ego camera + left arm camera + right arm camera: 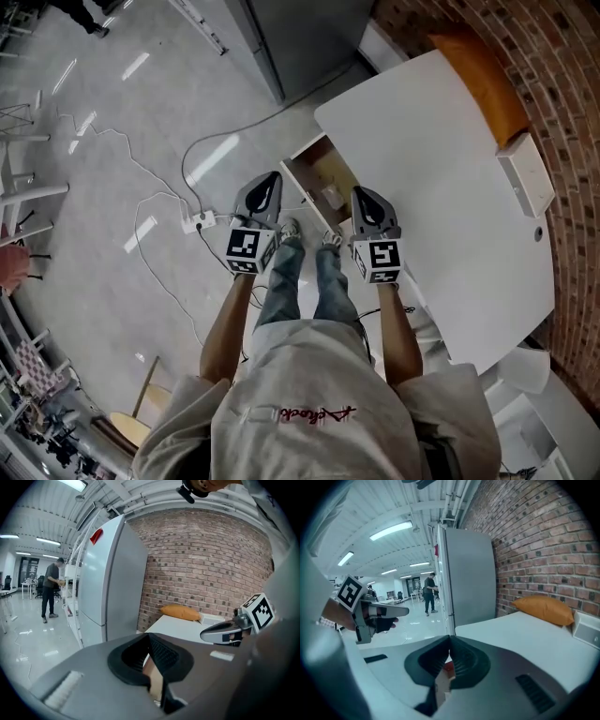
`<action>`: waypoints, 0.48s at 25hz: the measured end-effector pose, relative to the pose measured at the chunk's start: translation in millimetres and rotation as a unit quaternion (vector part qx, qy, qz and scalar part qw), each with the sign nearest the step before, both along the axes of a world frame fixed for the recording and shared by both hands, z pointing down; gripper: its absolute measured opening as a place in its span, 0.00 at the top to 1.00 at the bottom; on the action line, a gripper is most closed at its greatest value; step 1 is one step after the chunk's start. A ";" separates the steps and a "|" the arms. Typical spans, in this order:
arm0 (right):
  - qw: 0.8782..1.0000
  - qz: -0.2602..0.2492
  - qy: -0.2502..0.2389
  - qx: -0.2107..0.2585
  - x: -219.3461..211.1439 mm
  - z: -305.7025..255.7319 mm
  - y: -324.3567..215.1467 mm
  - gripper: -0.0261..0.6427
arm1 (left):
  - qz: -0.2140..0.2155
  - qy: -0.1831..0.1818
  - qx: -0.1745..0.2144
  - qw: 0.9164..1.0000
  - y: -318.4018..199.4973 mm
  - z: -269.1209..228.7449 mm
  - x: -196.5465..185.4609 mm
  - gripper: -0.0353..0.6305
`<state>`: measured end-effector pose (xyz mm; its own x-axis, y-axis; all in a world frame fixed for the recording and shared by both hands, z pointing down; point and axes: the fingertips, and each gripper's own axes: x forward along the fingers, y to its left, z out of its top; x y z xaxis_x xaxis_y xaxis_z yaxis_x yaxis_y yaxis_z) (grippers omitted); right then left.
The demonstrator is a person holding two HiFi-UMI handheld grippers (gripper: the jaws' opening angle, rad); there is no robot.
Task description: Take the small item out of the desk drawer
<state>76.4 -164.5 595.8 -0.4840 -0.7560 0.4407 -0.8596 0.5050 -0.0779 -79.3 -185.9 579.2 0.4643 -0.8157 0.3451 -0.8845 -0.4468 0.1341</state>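
Left claw [271, 180] and right claw [362, 194] are both pressed together and empty. They flank the open drawer [323, 169], seemingly ready to reach in. Between them lies the small item [332, 197]; beyond, the white counter [441, 159].

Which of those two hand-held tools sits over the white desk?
The right tool, seen against the white desk beside the open drawer; the left tool shows against grey floor.

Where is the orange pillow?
The orange pillow lies at the head view's top right, on the white desk against the brick wall, beside a white box.
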 end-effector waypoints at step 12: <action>0.996 -0.037 0.020 -0.077 -19.3 103.8 45.2 0.94 | -0.017 0.003 -0.069 0.997 41.9 92.5 -15.3 0.94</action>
<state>57.1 -119.2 699.5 -0.5155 -0.6410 0.5687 -0.8248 0.5511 -0.1266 -94.5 -144.0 671.7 0.4397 -0.7760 0.4522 -0.8978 -0.3936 0.1975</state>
